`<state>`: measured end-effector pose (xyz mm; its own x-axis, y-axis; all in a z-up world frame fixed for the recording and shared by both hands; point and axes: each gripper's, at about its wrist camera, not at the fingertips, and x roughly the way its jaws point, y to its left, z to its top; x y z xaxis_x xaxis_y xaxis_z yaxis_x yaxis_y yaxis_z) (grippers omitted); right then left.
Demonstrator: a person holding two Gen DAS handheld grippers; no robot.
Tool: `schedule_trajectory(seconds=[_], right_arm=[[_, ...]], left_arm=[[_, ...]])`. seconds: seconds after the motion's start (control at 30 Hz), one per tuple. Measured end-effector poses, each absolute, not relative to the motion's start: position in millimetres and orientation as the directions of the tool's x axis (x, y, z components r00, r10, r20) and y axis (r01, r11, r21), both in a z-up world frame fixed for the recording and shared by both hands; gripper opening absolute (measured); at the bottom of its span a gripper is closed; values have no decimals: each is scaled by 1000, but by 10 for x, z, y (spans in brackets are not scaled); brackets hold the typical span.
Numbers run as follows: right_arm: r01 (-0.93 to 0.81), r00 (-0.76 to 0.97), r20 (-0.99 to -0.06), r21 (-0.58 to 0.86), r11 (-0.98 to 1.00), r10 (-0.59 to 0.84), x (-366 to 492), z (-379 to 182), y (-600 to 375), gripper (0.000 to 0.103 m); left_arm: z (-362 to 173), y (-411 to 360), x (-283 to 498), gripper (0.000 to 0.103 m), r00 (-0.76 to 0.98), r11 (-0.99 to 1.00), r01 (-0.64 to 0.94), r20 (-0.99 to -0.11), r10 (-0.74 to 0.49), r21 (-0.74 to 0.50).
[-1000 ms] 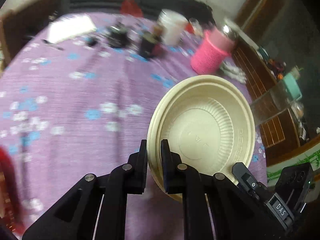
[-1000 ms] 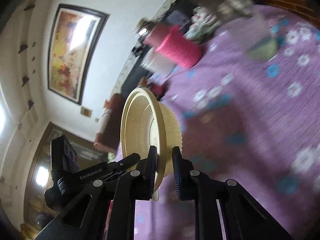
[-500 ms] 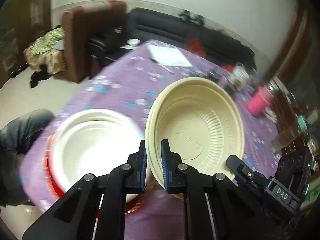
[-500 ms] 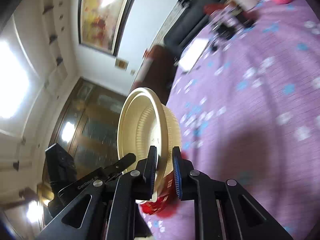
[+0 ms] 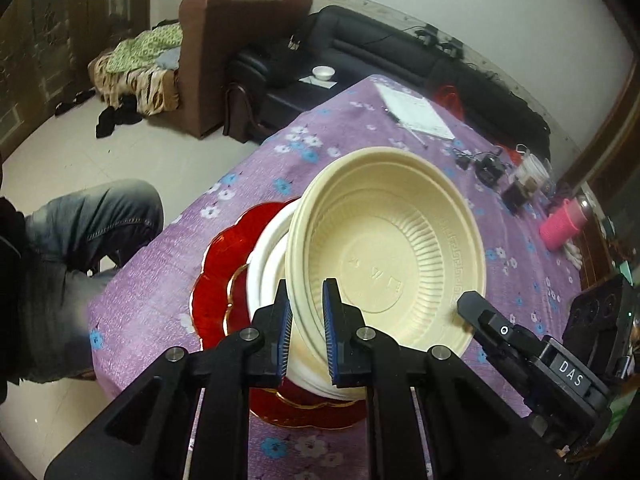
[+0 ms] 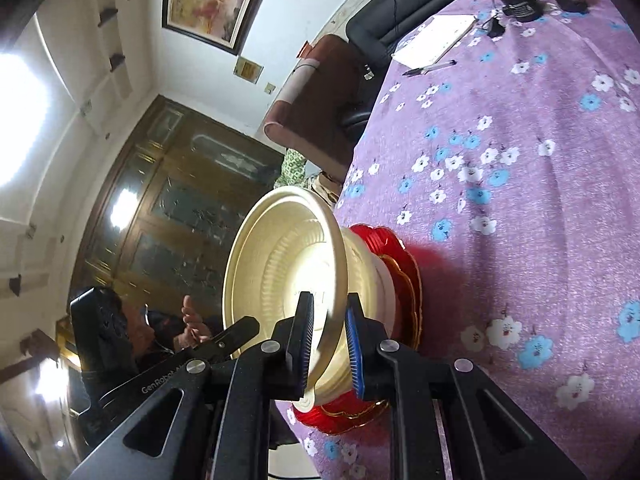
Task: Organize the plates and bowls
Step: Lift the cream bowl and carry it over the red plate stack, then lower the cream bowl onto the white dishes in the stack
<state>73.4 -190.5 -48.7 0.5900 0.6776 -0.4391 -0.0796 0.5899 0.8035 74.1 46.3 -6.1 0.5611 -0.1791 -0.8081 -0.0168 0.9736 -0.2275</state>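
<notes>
A cream ribbed plastic bowl (image 5: pixel 392 248) is gripped at opposite rims by both grippers. My left gripper (image 5: pixel 306 332) is shut on its near rim. My right gripper (image 6: pixel 328 344) is shut on the other rim of the bowl (image 6: pixel 280 280). The bowl sits tilted in a white bowl (image 5: pixel 264 276) that stands on a red scalloped plate (image 5: pixel 218 280) at the table's near corner. The white bowl (image 6: pixel 380 292) and red plate (image 6: pixel 408 280) also show in the right wrist view.
The purple flowered tablecloth (image 5: pixel 360 128) holds a white notepad (image 5: pixel 416 114), a pen, dark small items (image 5: pixel 486 166), a clear jar and a pink knitted cup (image 5: pixel 562 226) at the far side. A person's jeans leg (image 5: pixel 88 224) is beside the table's left edge.
Both grippers have carried the cream bowl across the table to the near corner and lowered it into the white bowl on the red plate.
</notes>
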Motion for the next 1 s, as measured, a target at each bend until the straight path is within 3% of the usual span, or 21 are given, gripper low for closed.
schedule_trajectory(seconds=[0.37,0.53,0.67,0.73,1.0], right_arm=[[-87,580,-469,777,623,666,786,-506,-1773,17],[-94,599,-475,758,645,645,813,-463,-1758,20],[-123,626,-447,753,646,640,759,-385,-1842,22],[-130,655,-429,747,652,622,718,-339,-1919,30],[-136,668,-418,745,653,616,675,-307,-2005,30]], left_arm=[[-131,597,732,11,546,979,-39,-825,-148,-201],[-117,628,721,24,548,988,-49,-831,-97,-147],[-75,660,660,24,569,992,-50,-819,-66,-115],[-36,680,621,24,585,994,-47,-809,-57,-103],[103,666,548,24,627,997,-49,-779,-22,-67]])
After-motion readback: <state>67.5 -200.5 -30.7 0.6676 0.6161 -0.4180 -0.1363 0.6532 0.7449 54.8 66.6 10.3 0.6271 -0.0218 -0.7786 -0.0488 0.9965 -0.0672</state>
